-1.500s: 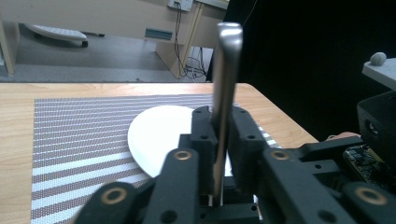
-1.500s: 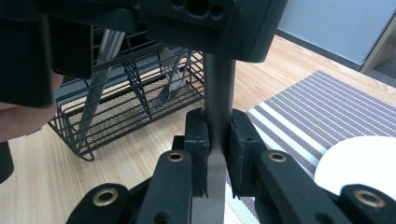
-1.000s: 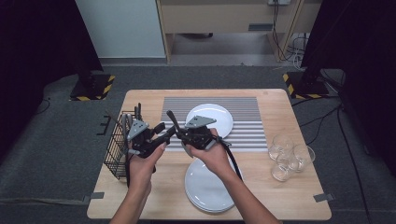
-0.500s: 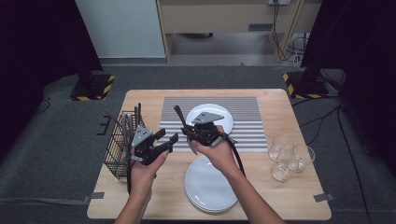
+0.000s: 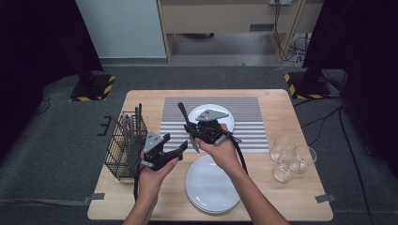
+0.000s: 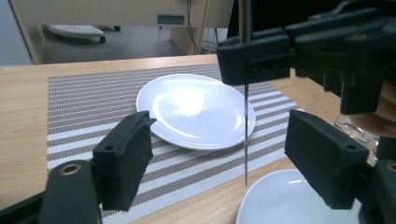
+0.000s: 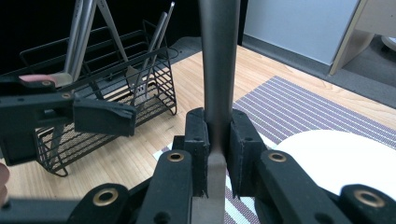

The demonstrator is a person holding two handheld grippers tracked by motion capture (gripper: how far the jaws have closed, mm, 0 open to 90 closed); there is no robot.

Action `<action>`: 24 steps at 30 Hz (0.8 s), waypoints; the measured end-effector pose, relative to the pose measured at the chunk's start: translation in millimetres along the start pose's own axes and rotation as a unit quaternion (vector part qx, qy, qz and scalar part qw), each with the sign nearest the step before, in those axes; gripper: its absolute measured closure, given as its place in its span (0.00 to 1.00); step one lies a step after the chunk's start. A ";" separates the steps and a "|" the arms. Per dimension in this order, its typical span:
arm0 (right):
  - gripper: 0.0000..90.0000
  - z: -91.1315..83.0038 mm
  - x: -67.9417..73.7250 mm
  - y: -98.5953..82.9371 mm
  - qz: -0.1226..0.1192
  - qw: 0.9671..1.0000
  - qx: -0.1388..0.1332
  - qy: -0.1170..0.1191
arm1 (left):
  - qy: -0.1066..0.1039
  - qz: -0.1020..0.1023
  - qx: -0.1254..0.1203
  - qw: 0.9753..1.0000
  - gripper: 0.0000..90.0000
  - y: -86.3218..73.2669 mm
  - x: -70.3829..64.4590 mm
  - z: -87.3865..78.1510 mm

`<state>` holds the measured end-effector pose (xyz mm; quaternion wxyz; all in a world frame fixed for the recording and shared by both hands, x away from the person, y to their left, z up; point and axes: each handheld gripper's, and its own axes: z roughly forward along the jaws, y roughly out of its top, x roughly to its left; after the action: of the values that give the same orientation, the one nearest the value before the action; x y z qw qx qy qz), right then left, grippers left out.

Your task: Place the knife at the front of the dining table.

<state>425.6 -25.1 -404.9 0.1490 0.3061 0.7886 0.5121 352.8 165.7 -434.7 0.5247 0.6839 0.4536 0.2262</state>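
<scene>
one knife (image 5: 186, 125) is being clamped between the jaws of the right gripper (image 5: 191, 129), which are closing tight on it where the dark handle is meeting the blade; the handle is pointing up and away from the person and the blade is hanging down toward the table (image 5: 277, 197), above the near edge of the striped placemat (image 5: 253, 123). in the left gripper view the thin blade is hanging point down between that gripper's own jaws without touching either of them. the left gripper (image 5: 177, 150) is sitting just beside and a little lower than the right one, its jaws standing wide apart and holding nothing. a white plate (image 5: 224, 116) is lying on the placemat behind the right gripper, and a stack of white plates (image 5: 206, 187) is resting on the bare wood near the person. a black wire cutlery basket (image 5: 118, 159) with utensils standing in it is sitting at the left edge of the table, and three glasses (image 5: 292, 158) are clustering at the right side, well apart from both grippers.
</scene>
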 end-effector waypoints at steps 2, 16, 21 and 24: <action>0.89 -0.4 -0.3 0.6 0.001 1.000 -0.001 0.000 | 0.000 0.005 0.005 1.000 0.22 -1.7 -1.8 2.5; 0.89 -1.2 3.8 6.5 0.000 1.000 -0.006 0.003 | 0.001 0.015 0.010 1.000 0.16 -13.4 -5.3 14.9; 0.89 -1.4 6.6 7.7 0.000 1.000 -0.007 0.004 | -0.005 0.009 0.004 1.000 0.13 -16.1 -3.8 17.5; 0.89 -1.5 8.7 9.1 -0.003 1.000 -0.008 0.006 | -0.011 0.009 0.000 1.000 0.12 -17.7 -2.8 19.0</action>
<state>421.1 -18.0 -395.4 0.1479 0.2997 0.7861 0.5199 359.6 154.3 -457.2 0.5278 0.6900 0.4419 0.2237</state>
